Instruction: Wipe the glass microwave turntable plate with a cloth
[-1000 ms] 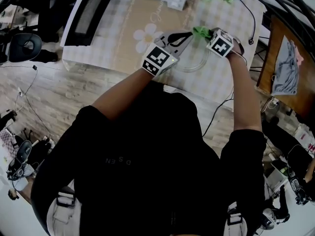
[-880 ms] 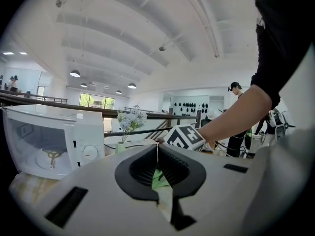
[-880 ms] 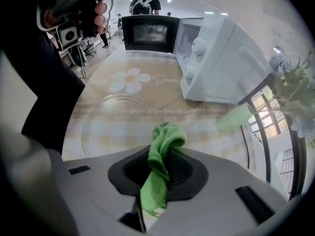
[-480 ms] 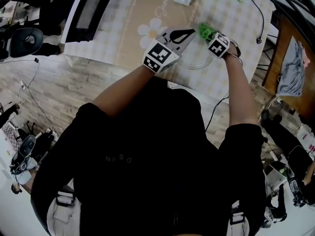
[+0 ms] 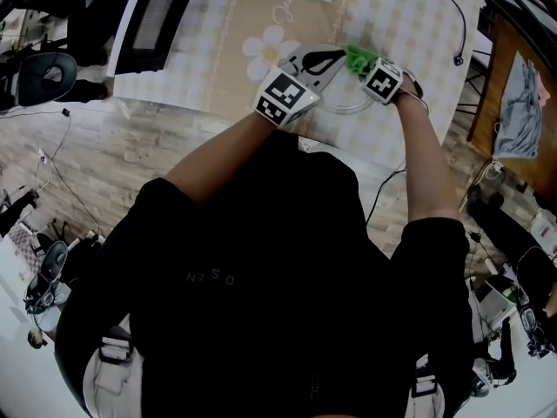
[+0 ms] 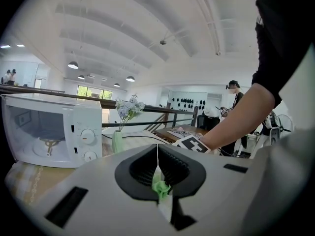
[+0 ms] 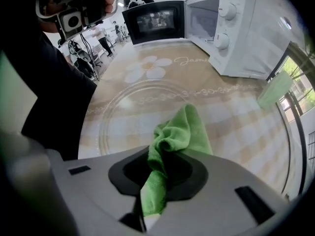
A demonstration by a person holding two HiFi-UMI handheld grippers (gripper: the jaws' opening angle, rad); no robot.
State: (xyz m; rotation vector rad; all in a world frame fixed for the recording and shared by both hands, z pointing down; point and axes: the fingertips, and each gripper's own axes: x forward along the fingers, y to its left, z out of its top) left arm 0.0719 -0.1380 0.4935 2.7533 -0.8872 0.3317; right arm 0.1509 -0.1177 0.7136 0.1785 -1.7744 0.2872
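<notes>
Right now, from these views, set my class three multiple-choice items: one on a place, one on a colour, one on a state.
1. Where is the glass plate? A in the microwave; B on the table; C on the floor.
2. The cloth's colour? A green; B white; C blue.
3. The right gripper is: A open; B shut on the cloth; C out of view.
Key: B, it lies on the table; A, it shows green; B, its jaws pinch the cloth.
</notes>
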